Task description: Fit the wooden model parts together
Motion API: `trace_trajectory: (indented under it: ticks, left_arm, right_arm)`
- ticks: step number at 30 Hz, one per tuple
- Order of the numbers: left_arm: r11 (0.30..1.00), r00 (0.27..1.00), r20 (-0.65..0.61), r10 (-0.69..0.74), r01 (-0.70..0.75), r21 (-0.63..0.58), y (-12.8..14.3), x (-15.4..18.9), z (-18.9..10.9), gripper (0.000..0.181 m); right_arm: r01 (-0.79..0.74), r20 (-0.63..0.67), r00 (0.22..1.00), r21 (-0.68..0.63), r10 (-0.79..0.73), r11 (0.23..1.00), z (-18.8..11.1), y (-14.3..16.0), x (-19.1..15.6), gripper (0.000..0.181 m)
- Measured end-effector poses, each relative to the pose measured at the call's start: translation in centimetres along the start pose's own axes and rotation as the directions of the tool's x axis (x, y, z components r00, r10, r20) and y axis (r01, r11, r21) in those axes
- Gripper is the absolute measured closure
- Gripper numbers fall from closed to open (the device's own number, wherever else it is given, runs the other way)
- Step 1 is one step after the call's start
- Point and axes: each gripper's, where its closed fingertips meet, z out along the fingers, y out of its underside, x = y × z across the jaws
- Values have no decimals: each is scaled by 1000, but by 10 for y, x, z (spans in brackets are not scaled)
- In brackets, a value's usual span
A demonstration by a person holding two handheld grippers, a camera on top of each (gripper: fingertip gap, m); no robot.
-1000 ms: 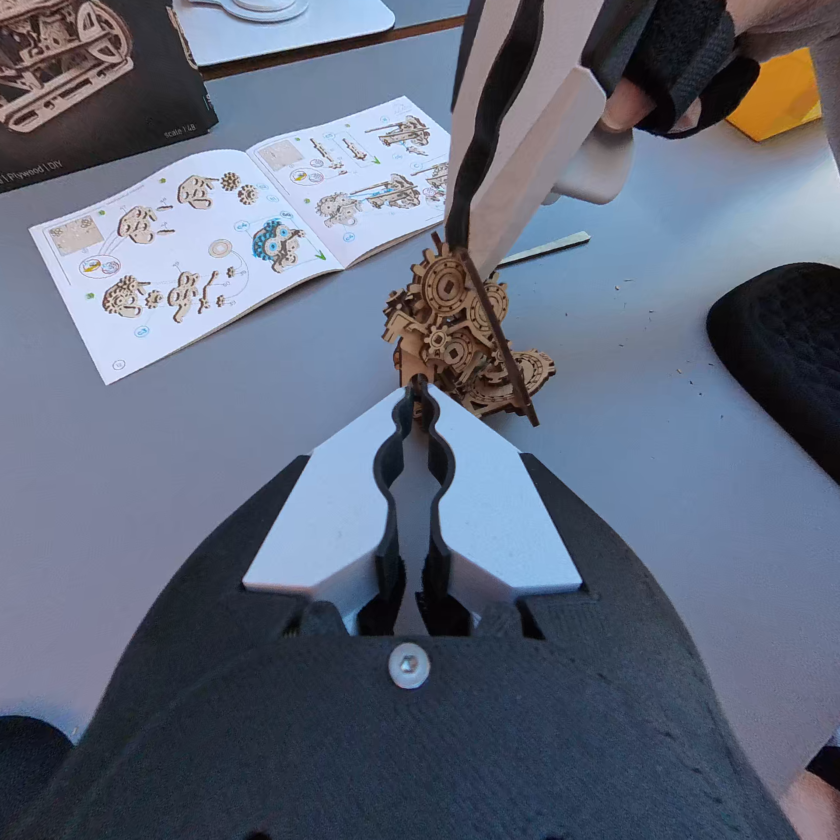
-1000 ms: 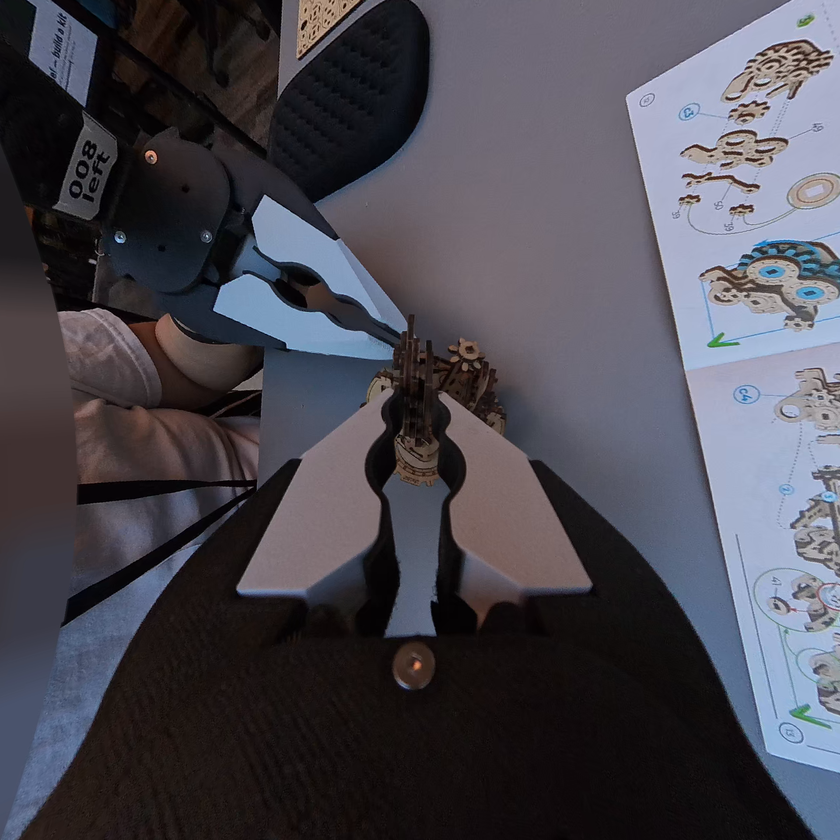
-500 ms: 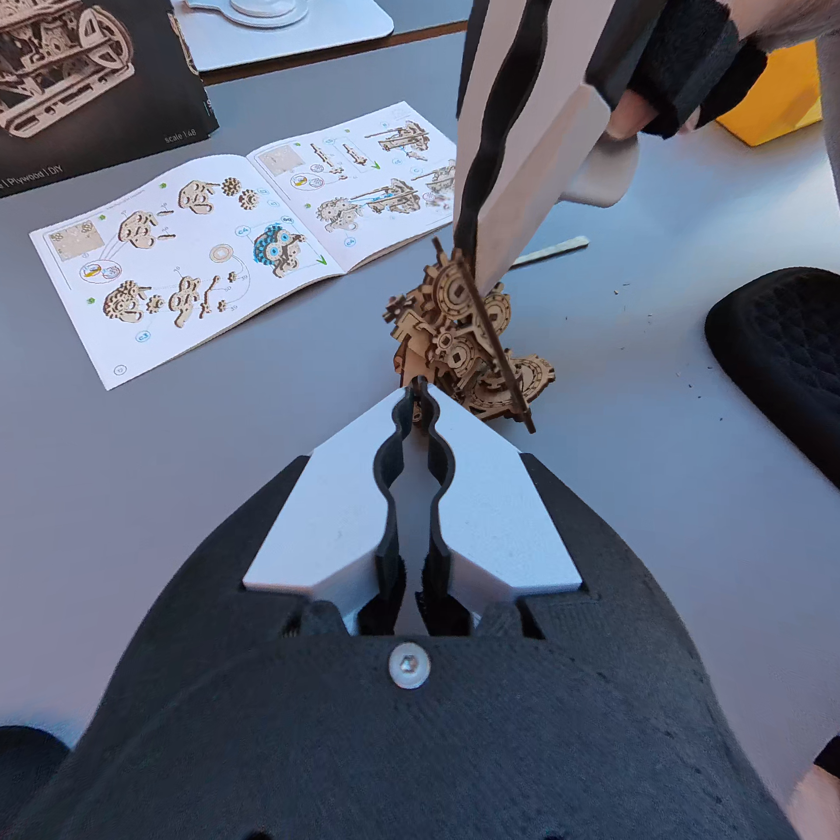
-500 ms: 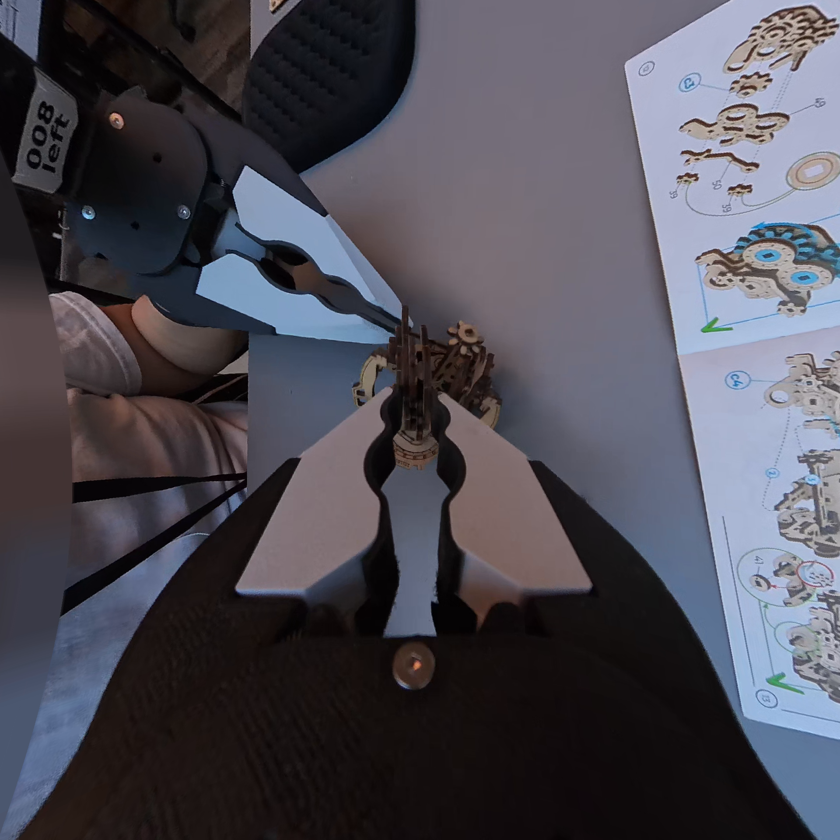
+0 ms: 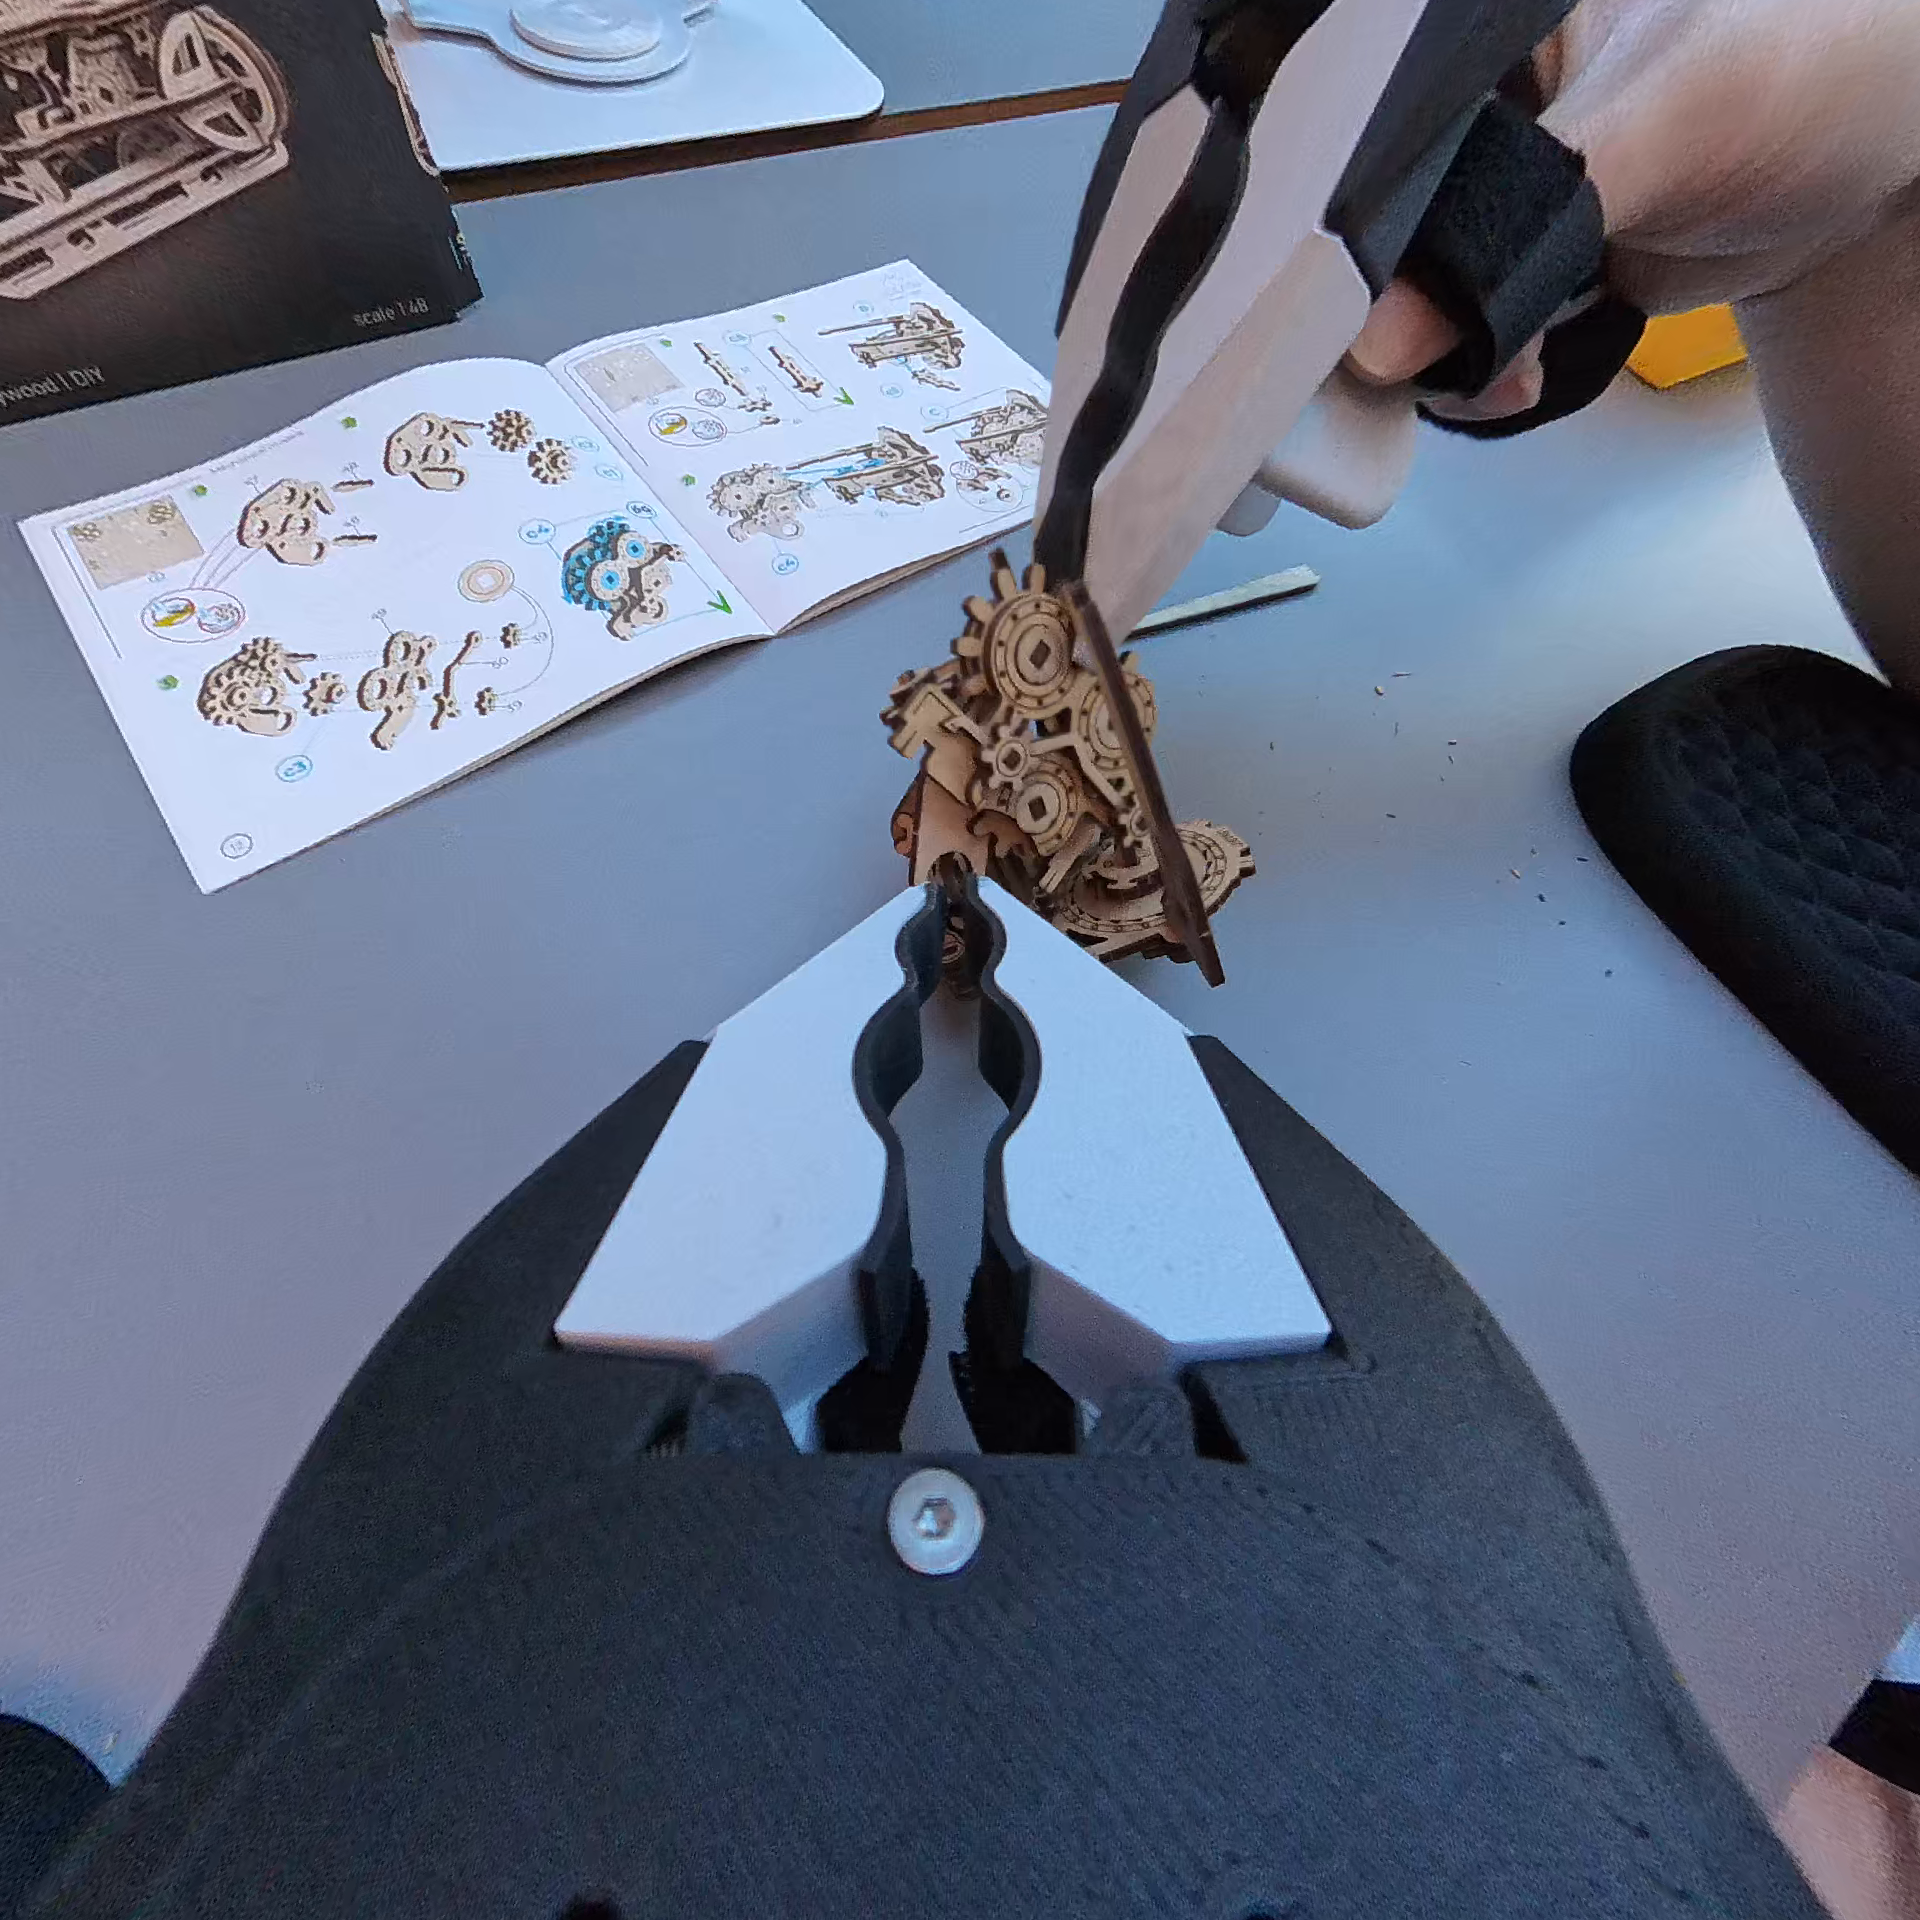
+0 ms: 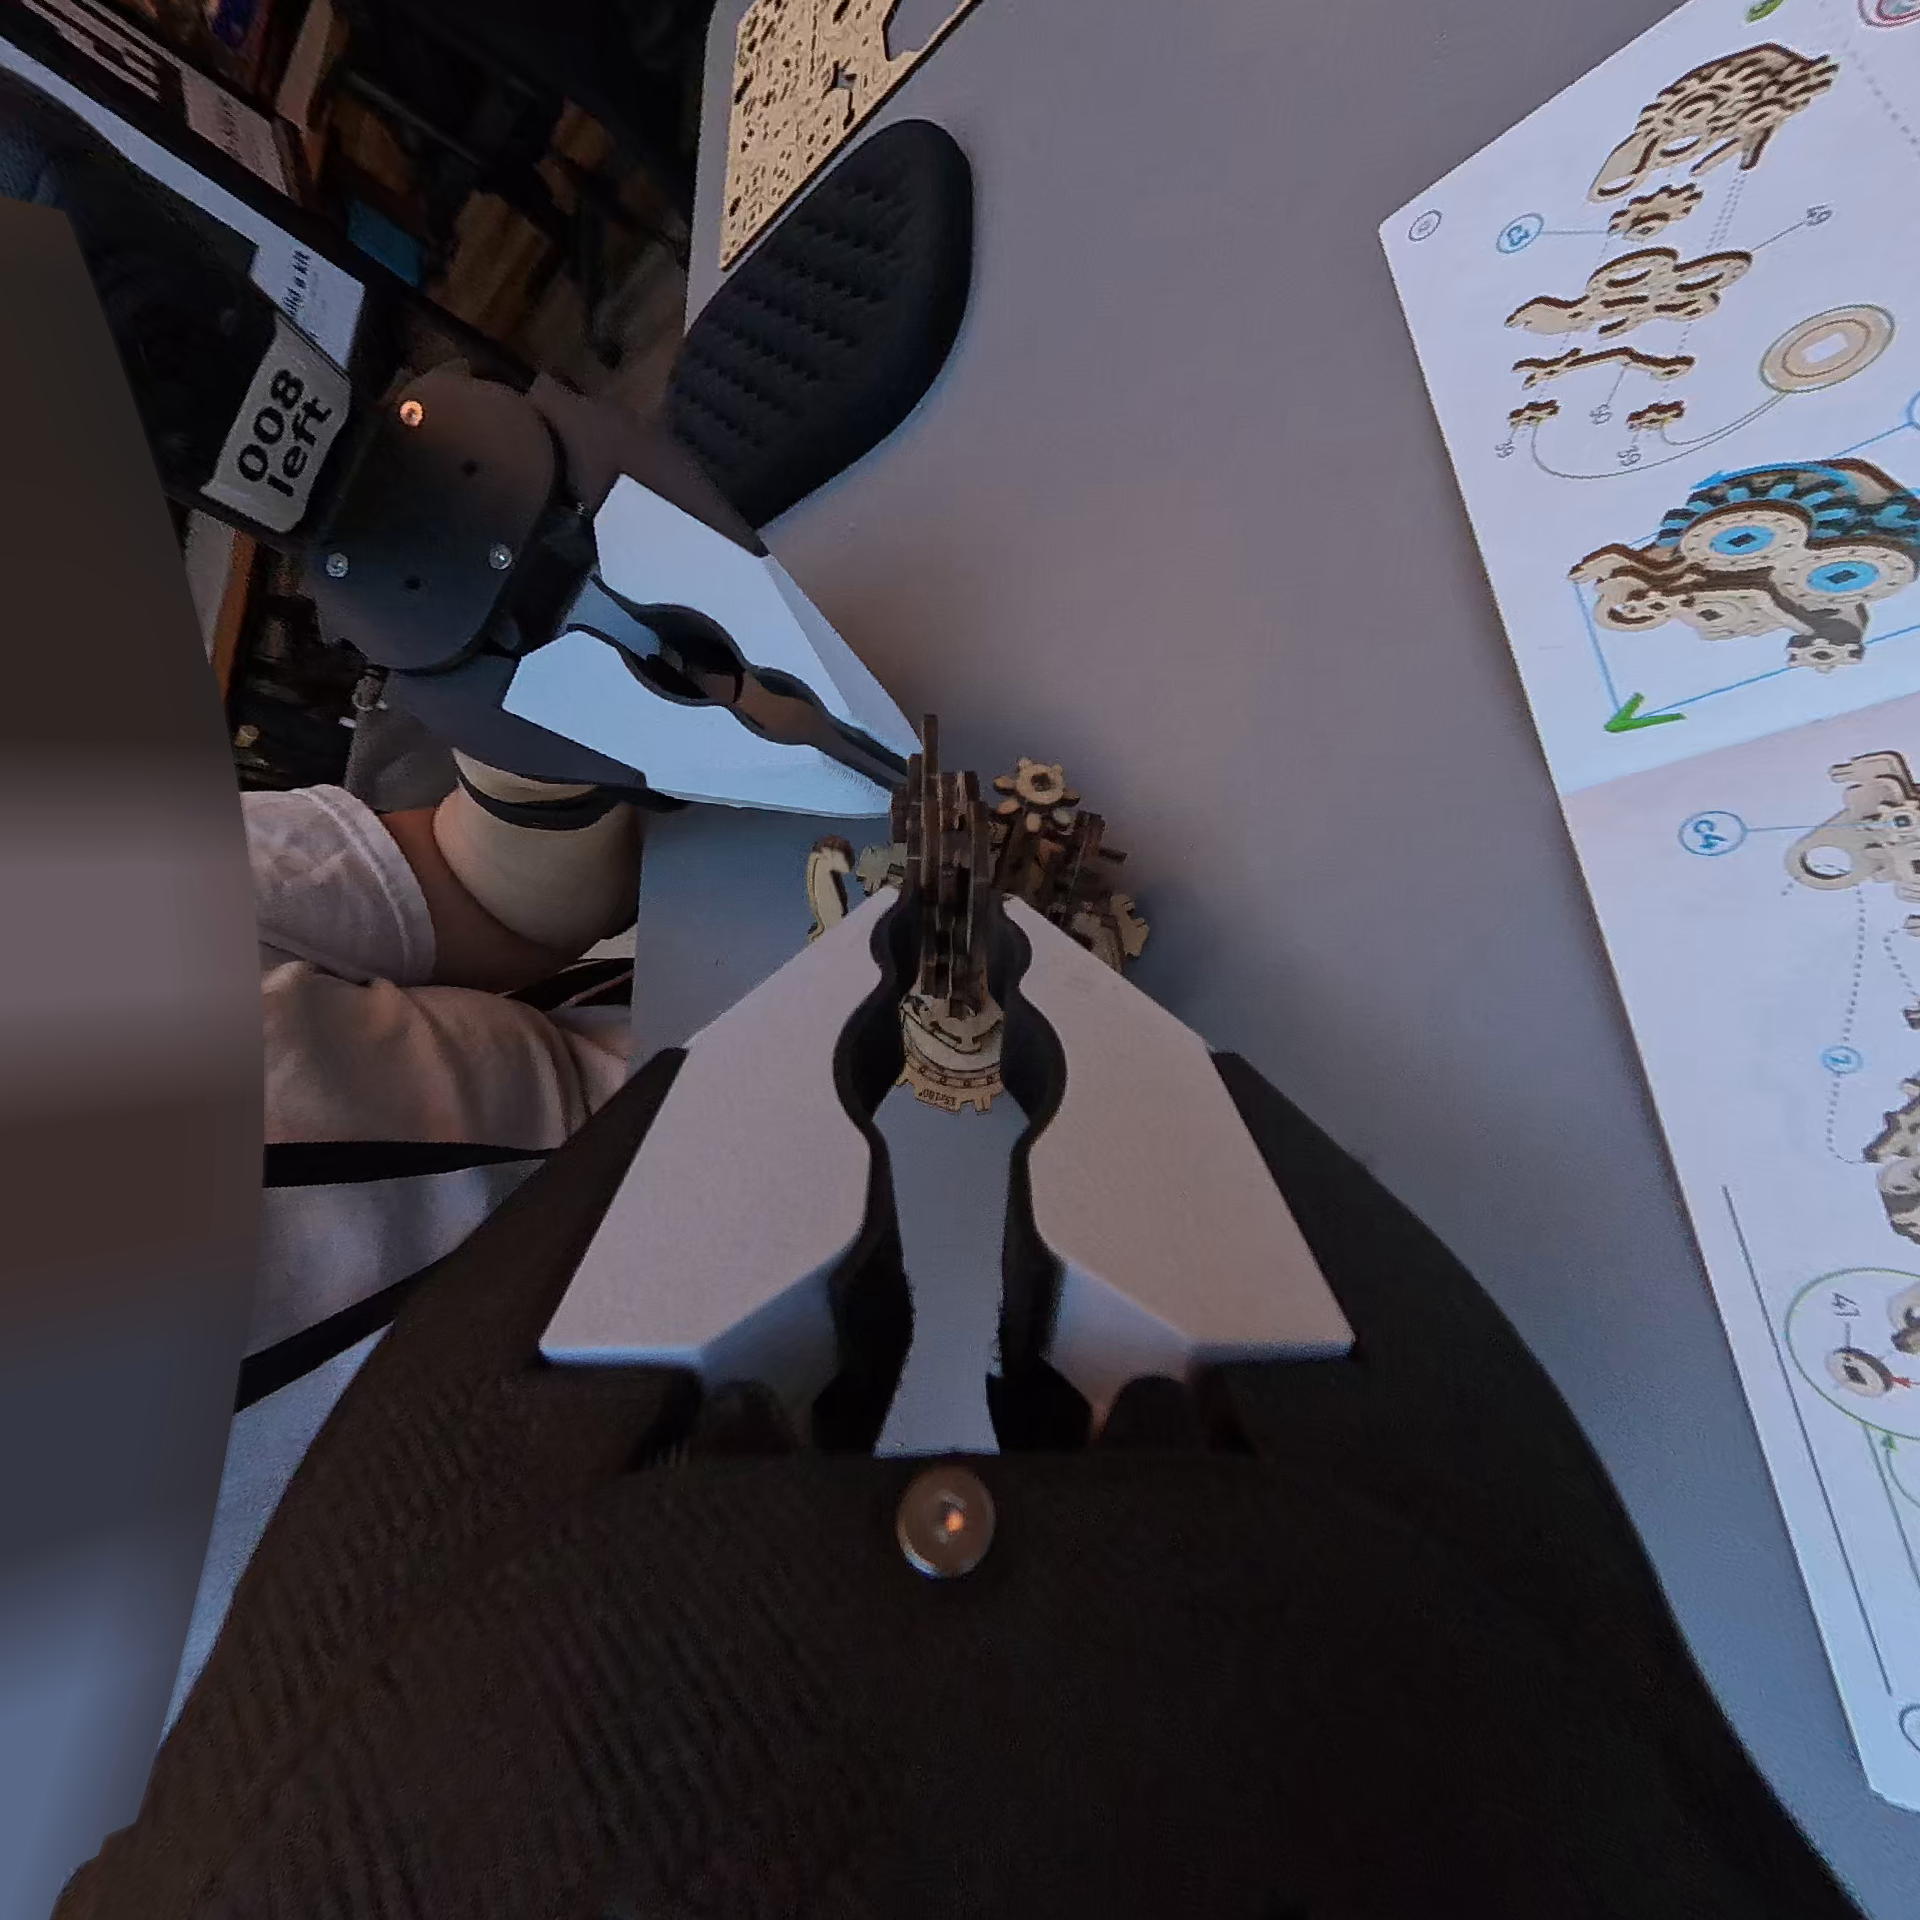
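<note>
Grippers: two, left gripper (image 5: 951, 904) and right gripper (image 6: 951, 914)
Wooden gear model (image 5: 1049, 769): one
Instruction booklet (image 5: 520, 582): one
Black kit box (image 5: 197, 166): one
Flat stick (image 5: 1226, 601): one
Plywood parts sheet (image 6: 800, 114): one

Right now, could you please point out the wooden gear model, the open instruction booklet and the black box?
wooden gear model (image 5: 1039, 748), left wrist view, upper gear cluster.
instruction booklet (image 5: 436, 665), left wrist view, left page.
black box (image 5: 208, 208), left wrist view, printed front.

grey table (image 5: 312, 1039) — open booklet (image 5: 499, 582) | black box (image 5: 208, 156) | wooden model (image 5: 1049, 790)
</note>
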Motion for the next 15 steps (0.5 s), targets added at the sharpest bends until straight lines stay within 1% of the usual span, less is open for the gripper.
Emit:
trace_trajectory:
  ticks: [3, 7, 10, 15]
  left_arm:
    - [1000, 1000, 1, 11, -11, -1, 0, 1, 1, 180]
    - [1000, 999, 18, 30, -30, -9, 0, 0, 1, 181]
    - [999, 999, 27, 45, -45, -12, 0, 0, 1, 181]
    - [999, 999, 14, 32, -32, 5, 0, 2, 0, 180]
  right_arm:
    - [28, -66, 997, -25, -29, 999, 0, 3, -2, 171]
    - [22, -112, 993, -66, -29, 998, 0, 6, -4, 171]
    - [9, -99, 995, -71, -16, 997, 1, 8, -2, 171]
    - [-55, -45, 998, -30, 53, 998, -2, 10, 7, 169]
